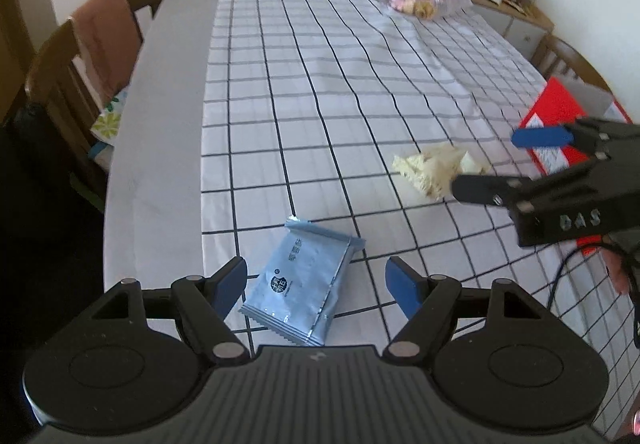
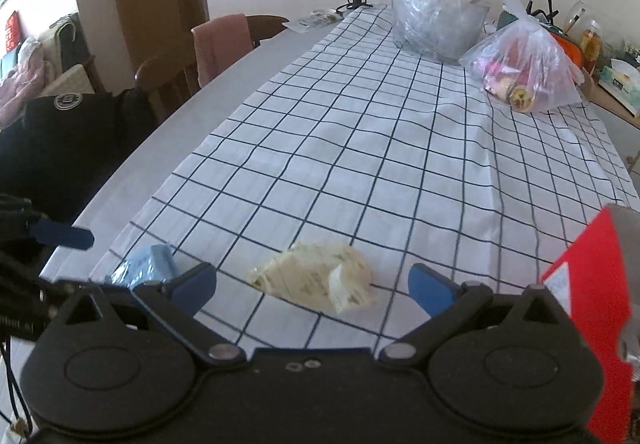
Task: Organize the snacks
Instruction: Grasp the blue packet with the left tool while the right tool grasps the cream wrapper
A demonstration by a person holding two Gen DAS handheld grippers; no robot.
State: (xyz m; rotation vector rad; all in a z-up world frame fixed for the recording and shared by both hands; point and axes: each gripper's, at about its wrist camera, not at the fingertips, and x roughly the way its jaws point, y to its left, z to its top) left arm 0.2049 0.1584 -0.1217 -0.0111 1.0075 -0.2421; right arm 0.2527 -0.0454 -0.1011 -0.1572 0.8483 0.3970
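1. Snacks: blue snack packet (image 1: 306, 284) and cream crumpled packet (image 2: 316, 280) lie loose on checked tabletop (image 1: 320, 103), red box (image 2: 588, 324) just beside at right.
2. Step, as I judge: approach for pick-up, nothing grasped yet.
3. Left gripper (image 1: 316, 284): jaws wide, straddling blue packet w/o touching.
4. Right gripper (image 2: 316, 290): released, empty, over cream packet.
5. Next: lower, clench, carry to box, prob.

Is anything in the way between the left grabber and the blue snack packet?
No. The left gripper is open, and the blue snack packet lies flat on the checked tablecloth right ahead of its fingers. Nothing visible sits between them.
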